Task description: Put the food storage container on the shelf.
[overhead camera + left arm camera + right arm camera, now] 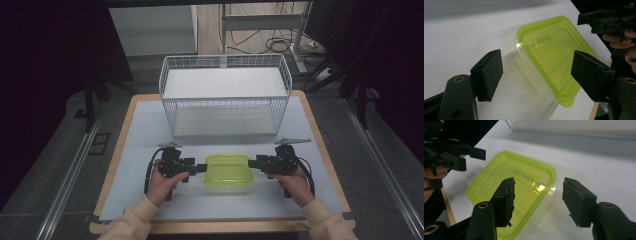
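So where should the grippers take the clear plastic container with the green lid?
Probably by the short ends of the clear plastic container with the green lid, one gripper from each side. It sits flat between the left gripper and right gripper, whose jaws are open.

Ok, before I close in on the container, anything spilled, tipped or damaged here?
Nothing stands out. The clear container sits flat on the table with its green lid seated evenly. The wire basket stands upright behind it. Left gripper and right gripper flank the container, jaws open.

Green-lidded container (228, 171) between left gripper (200, 168) and right gripper (253, 163), before a white wire basket (225, 97).
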`<move>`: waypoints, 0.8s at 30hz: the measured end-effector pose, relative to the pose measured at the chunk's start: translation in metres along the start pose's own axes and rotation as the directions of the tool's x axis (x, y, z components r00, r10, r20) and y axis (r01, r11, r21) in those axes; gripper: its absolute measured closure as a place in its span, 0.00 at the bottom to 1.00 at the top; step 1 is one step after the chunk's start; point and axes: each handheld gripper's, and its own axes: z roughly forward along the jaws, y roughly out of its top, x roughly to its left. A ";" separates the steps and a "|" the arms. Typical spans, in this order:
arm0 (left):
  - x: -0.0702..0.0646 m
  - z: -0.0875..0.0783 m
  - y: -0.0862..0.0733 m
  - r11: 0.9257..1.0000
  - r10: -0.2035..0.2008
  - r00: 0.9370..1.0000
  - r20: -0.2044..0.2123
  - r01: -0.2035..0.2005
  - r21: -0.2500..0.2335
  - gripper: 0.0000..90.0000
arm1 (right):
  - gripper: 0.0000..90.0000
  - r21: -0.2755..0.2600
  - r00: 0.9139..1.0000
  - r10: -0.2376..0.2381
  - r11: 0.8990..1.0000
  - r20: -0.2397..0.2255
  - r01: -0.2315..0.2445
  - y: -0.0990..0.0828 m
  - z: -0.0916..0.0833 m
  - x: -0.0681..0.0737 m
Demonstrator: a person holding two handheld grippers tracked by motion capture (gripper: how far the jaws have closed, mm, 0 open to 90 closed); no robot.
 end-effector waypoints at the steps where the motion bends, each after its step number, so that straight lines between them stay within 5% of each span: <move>1: 0.000 0.000 -0.001 1.000 -0.004 1.000 0.002 0.004 -0.002 0.28 | 0.48 0.011 1.000 0.002 1.000 -0.003 -0.002 -0.002 0.001 0.000; 12: 0.005 0.007 -0.004 0.998 -0.061 0.997 0.056 0.059 0.032 0.36 | 0.58 0.030 0.999 0.029 0.999 -0.021 -0.028 -0.011 0.006 -0.004; 24: 0.016 0.020 -0.005 0.988 -0.152 0.982 0.116 0.146 0.056 0.51 | 0.69 0.071 0.996 0.074 0.995 -0.043 -0.070 -0.014 0.011 -0.008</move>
